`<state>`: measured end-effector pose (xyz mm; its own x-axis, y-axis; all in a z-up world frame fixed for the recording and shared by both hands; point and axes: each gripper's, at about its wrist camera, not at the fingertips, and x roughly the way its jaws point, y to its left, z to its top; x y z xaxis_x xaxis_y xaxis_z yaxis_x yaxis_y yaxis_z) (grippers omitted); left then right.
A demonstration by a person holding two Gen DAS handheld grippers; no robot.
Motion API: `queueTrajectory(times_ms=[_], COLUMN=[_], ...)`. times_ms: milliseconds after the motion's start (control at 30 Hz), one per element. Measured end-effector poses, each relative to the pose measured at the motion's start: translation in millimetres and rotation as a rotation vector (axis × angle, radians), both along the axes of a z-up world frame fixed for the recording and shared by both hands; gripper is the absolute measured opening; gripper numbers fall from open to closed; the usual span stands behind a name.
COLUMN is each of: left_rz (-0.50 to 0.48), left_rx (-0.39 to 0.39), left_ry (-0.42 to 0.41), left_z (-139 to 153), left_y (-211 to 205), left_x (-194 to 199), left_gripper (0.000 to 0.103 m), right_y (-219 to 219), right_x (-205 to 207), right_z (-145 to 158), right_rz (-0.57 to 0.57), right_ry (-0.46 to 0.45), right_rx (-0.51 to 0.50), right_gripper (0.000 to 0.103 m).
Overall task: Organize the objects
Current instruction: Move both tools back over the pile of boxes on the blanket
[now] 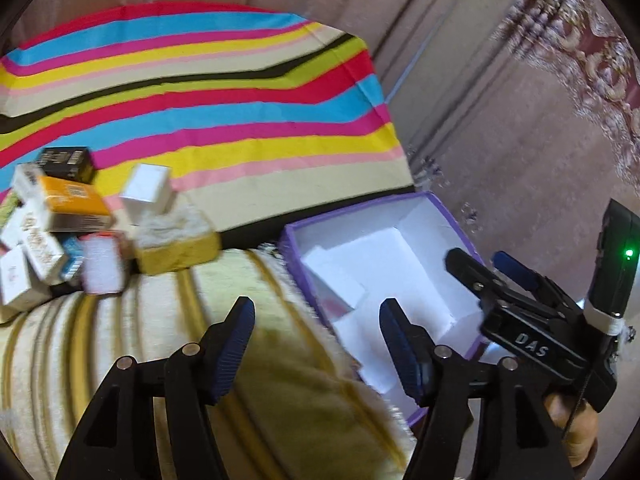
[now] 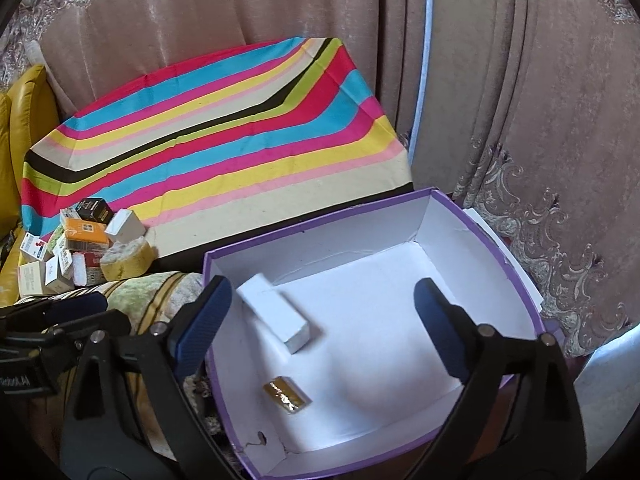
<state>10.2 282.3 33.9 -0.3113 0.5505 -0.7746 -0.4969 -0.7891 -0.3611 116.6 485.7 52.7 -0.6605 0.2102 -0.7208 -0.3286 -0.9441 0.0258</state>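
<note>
Only writing I can read is "DAS" on the right gripper [image 1: 480,264] body, seen from my left cam; the print on the pile [image 2: 76,244] of small cartons is too blurry. Landmark is the purple box [image 2: 536,304]: white inside, lid off, lots of bare floor toward its right wall. A white carton [image 2: 276,314] lies tilted near its left wall, and a small gold pack [image 2: 286,394] sits nearer me. My right gripper [image 2: 324,324] hangs over the box, jaws spread, holding nothing. Left gripper [image 1: 316,344] is just left of the box over the blanket [image 1: 132,320], jaws released too. Pile sits well left of the box, on the striped cloth's [image 2: 224,136] edge.
</note>
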Motion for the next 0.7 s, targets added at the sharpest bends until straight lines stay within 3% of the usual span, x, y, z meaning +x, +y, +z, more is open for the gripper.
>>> queueTrajectory(times_ms=[267, 500, 700], left_rz=[0.089, 0.221, 0.321], left_rx=[-0.026, -0.020, -0.035], left_ry=[0.095, 0.053, 0.059], left_z=[13.3, 9.0, 3.6], left_y=[-54.6, -118.4, -168.9], left_x=[-5.1, -14.6, -15.6], left_gripper=[0.077, 0.084, 0.084], right_y=[-23.9, -47.5, -66.4], right_x=[-1.5, -8.5, -21.5], right_z=[9.1, 14.1, 9.7], right_rz=[0.072, 0.164, 0.229], right_ry=[0.072, 0.106, 0.055], right_rx=[0.054, 0.041, -0.009], right_gripper=[0.095, 0.095, 0.095])
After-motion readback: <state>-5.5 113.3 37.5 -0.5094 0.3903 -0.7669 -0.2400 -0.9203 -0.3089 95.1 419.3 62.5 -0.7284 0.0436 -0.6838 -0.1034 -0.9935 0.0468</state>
